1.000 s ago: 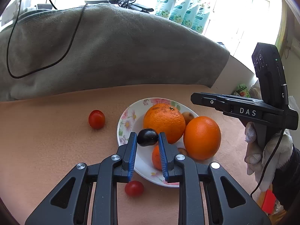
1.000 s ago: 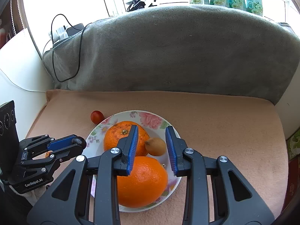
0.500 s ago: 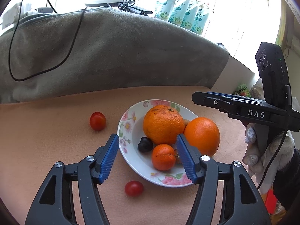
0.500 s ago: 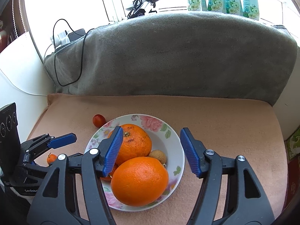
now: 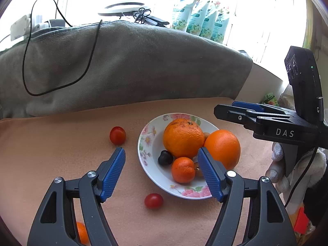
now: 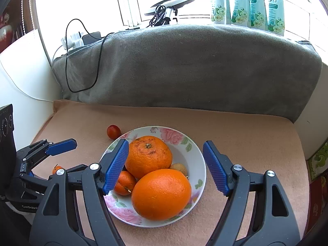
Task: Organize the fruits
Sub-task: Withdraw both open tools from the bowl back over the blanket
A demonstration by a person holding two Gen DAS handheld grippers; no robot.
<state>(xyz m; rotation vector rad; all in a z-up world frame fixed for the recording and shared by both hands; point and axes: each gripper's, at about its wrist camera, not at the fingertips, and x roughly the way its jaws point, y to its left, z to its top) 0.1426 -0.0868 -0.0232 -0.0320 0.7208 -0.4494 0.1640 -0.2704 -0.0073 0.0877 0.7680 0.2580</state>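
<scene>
A flowered plate (image 5: 143, 160) (image 6: 197, 151) holds two big oranges (image 5: 183, 137) (image 5: 222, 147), a small mandarin (image 5: 183, 169), a dark plum (image 5: 165, 157) and a brown fruit (image 6: 179, 169). My left gripper (image 5: 161, 150) hovers over the plate's near-left rim, its jaws opening, and its pads touch nothing. My right gripper (image 6: 166, 143) hangs above the oranges, jaws also opening, empty. Two cherry tomatoes (image 5: 117, 135) (image 5: 153, 200) and a small mandarin (image 6: 57, 169) lie on the cloth outside the plate.
A grey blanket (image 5: 133, 65) with a black cable (image 5: 90, 61) rises behind the peach cloth (image 6: 235, 127). Pouches (image 6: 248, 6) stand on the sill. A gloved hand (image 5: 287, 170) holds the right gripper at the right edge of the left wrist view.
Both grippers went from shut to wide apart. The left one let the dark plum drop into the plate; the right one let go of the brown fruit, which now rests beside the oranges.
</scene>
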